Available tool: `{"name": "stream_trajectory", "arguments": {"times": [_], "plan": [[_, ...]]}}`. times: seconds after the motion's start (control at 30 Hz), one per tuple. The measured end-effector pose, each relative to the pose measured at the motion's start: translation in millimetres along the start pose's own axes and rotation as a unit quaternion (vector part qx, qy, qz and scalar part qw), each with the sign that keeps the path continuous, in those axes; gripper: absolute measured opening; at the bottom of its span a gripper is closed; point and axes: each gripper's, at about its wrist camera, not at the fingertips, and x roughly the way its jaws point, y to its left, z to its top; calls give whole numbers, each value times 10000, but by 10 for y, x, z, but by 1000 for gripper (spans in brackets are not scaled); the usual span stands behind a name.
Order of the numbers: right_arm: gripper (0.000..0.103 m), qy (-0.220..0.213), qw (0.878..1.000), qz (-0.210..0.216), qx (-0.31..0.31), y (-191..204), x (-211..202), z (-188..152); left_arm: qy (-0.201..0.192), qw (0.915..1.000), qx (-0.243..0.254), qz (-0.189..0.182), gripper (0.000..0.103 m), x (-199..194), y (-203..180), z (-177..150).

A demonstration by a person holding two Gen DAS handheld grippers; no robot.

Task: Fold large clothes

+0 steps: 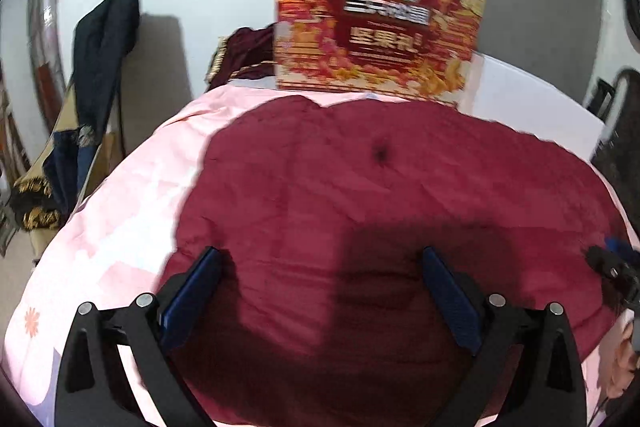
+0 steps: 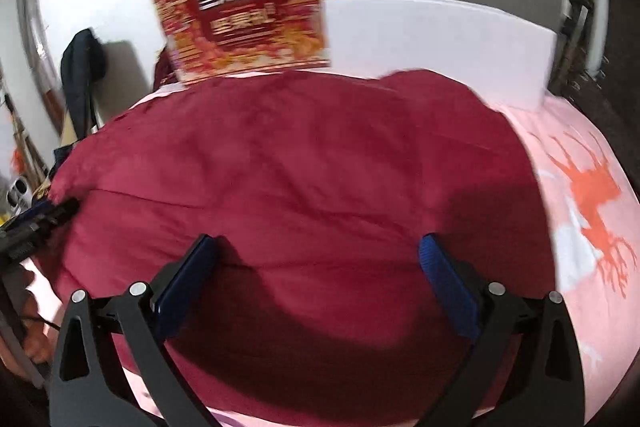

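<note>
With the left gripper (image 1: pixel 320 267) and right gripper (image 2: pixel 318 255) both spread wide and empty over the crimson garment (image 1: pixel 380 195) on the pink sheet (image 1: pixel 120 219), either may pinch only the top layer, or push cloth toward the gift box (image 1: pixel 376 23) at twelve o'clock.

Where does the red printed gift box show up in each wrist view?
Left wrist: the gift box stands upper centre, behind the maroon garment.
Right wrist: the gift box sits upper left of centre, tilted.
Shared landmark: the white board beside the box, at its right in both views.
</note>
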Motion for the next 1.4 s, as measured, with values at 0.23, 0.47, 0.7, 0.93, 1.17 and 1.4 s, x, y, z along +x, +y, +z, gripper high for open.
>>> {"name": "stream_trajectory", "arguments": {"times": [0.23, 0.47, 0.7, 0.93, 1.17, 1.4], "plan": [[99, -197, 9893, -1190, 824, -867, -247, -148, 218, 9886, -1370, 583, 100, 90, 836, 87], [99, -910, 9366, -1603, 2979, -1774, -783, -428, -273, 9902, -735, 1160, 100, -181, 478, 4], [98, -1884, 9424, -1266, 2458, -1237, -1213, -481, -856, 9947, 481, 317, 100, -777, -486, -302], [98, -2108, 9676, -781, 1147, -308, -1396, -635, -734, 9963, 253, -356, 100, -1135, -657, -577], [99, -2242, 9699, -596, 740, 139, -1597, -1023, -1275, 9914, 269, -144, 100, -1511, -627, -799], [99, -2512, 9649, -600, 476, 292, -1820, -1255, -1896, 9805, 509, -131, 100, -1863, -668, -998]]}}
